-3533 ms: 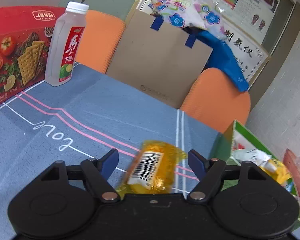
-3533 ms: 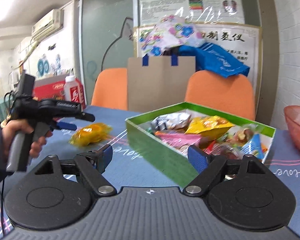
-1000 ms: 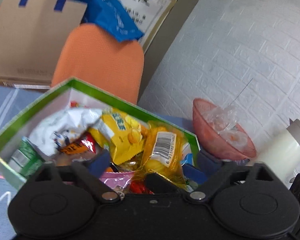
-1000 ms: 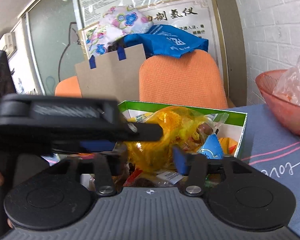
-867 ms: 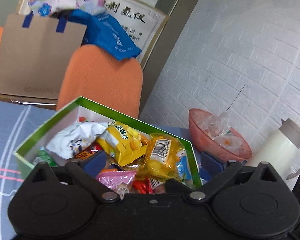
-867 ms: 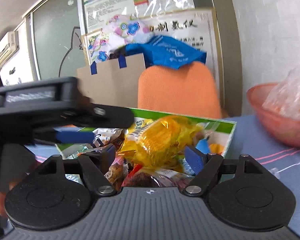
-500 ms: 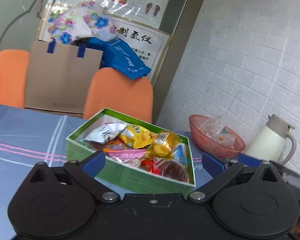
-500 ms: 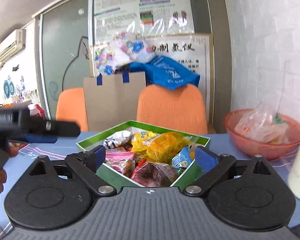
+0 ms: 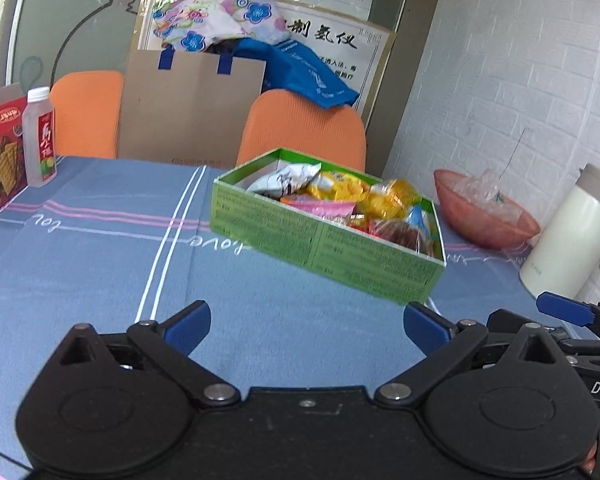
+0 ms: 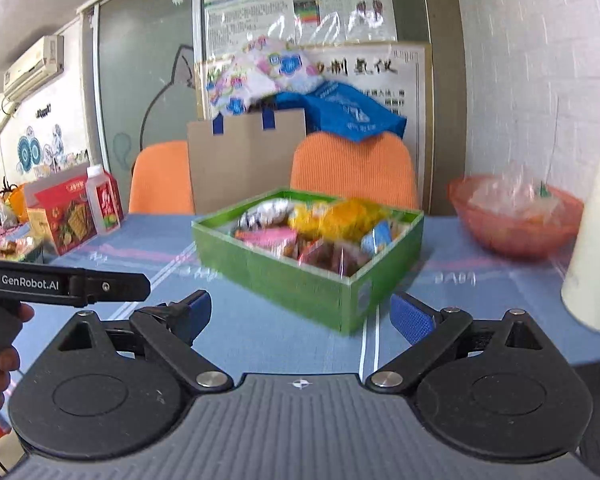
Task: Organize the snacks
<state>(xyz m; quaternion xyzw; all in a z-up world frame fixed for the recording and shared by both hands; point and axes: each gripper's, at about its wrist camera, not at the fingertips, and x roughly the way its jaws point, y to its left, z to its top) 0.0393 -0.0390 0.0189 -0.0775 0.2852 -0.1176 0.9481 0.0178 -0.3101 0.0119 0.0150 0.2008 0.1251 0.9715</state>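
Dropped yellow packet (image 9: 394,200) into green box (image 9: 320,248); left gripper (image 9: 306,326) and right gripper (image 10: 300,314) backed off, jaws wide, empty; scan table (image 9: 100,264) for leftovers

The right gripper (image 10: 300,314) hangs wide-jawed and empty over the blue tablecloth (image 10: 260,332). Ahead, mid-table, sits the green box (image 10: 300,276) heaped with snack packets (image 10: 332,216) — a pink bowl (image 10: 516,216) toward the right edge, a cracker box (image 10: 66,216) and bottle (image 10: 104,200) at the left edge.

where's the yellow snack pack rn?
In the green box, right end, atop the other snacks: yellow pack in the left wrist view, near the red bowl.
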